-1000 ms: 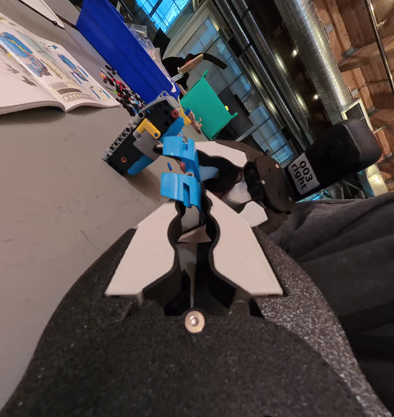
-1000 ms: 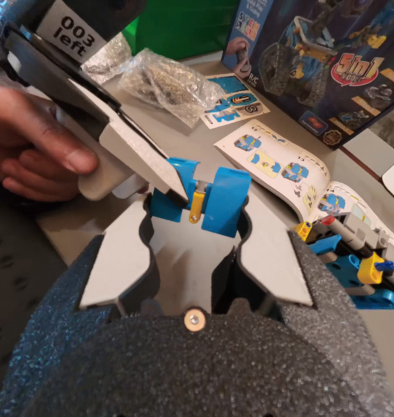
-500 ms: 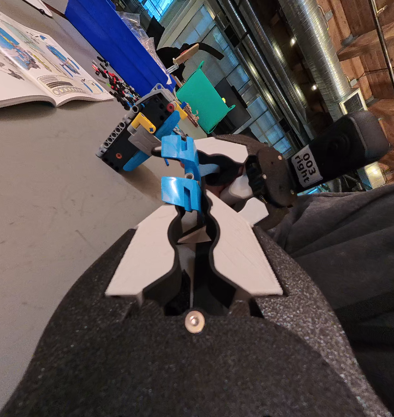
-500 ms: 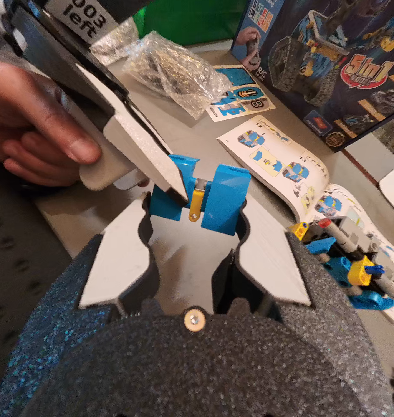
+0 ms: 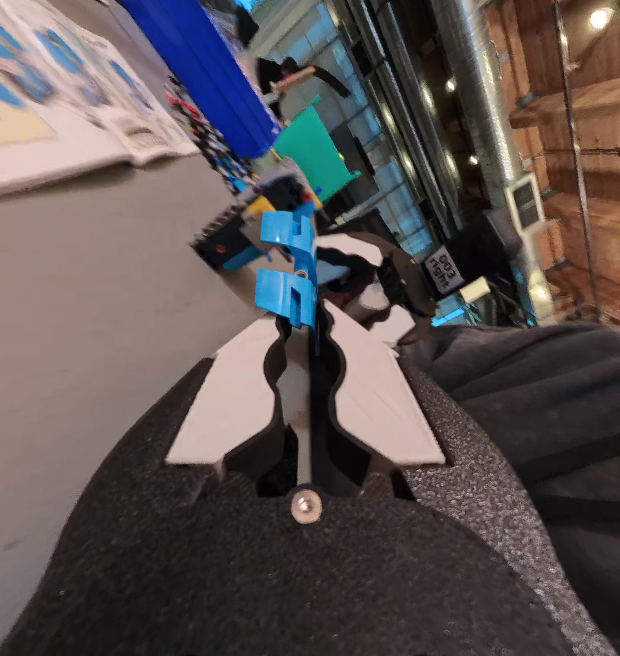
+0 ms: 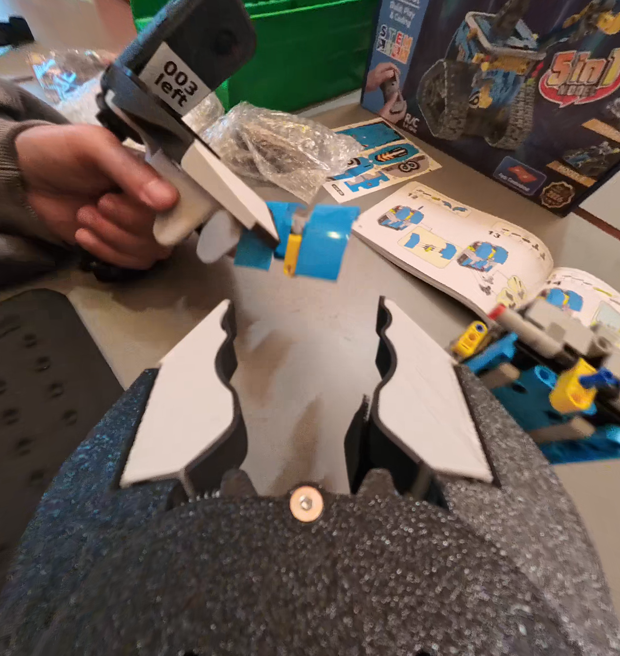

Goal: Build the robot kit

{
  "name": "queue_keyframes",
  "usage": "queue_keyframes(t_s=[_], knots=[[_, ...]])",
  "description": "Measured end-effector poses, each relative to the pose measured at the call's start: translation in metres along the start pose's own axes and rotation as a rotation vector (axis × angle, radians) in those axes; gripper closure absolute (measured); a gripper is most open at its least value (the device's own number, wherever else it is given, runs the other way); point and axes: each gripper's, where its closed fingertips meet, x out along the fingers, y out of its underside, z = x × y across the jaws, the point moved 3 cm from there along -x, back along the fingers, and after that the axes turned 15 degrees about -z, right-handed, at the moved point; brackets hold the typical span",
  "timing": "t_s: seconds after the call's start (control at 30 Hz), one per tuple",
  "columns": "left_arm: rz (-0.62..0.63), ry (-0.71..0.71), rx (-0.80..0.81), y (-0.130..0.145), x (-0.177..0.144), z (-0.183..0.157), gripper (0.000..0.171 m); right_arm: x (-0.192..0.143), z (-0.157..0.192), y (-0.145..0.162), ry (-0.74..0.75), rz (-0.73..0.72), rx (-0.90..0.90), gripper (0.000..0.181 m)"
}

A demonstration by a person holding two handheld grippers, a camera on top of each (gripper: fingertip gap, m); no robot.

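My left gripper (image 5: 306,321) is shut on a small blue brick piece (image 5: 289,275) made of two curved panels with a yellow pin, and holds it above the grey table (image 5: 88,284). In the right wrist view that piece (image 6: 310,241) hangs from the left gripper (image 6: 269,230), which a hand (image 6: 88,191) holds. My right gripper (image 6: 303,309) is open and empty, drawn back a short way below the piece. The right gripper also shows behind the piece in the left wrist view (image 5: 369,277). A part-built brick vehicle (image 6: 550,383) of blue, grey and yellow parts lies on the table at the right.
An open instruction booklet (image 6: 454,248) and a sticker sheet (image 6: 376,159) lie beyond the piece. A crumpled plastic bag (image 6: 276,145), a green bin (image 6: 301,46) and the kit's box (image 6: 514,88) stand farther back. A black perforated mat (image 6: 28,390) is at the left.
My right gripper has opened, let go of the blue piece and pulled back from it. The left gripper keeps hold of the piece and has lifted it away.
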Motion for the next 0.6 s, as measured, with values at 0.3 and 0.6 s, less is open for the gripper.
queue_keyframes(t_s=[0.3,0.6], knots=[[0.028,-0.155,0.071,-0.018,-0.015,0.029,0.158,-0.057,-0.051,-0.005,0.04,-0.162,0.084,0.13],[-0.019,-0.23,0.02,-0.027,-0.019,0.043,0.158,-0.067,-0.07,0.011,-0.139,-0.176,0.334,0.147]])
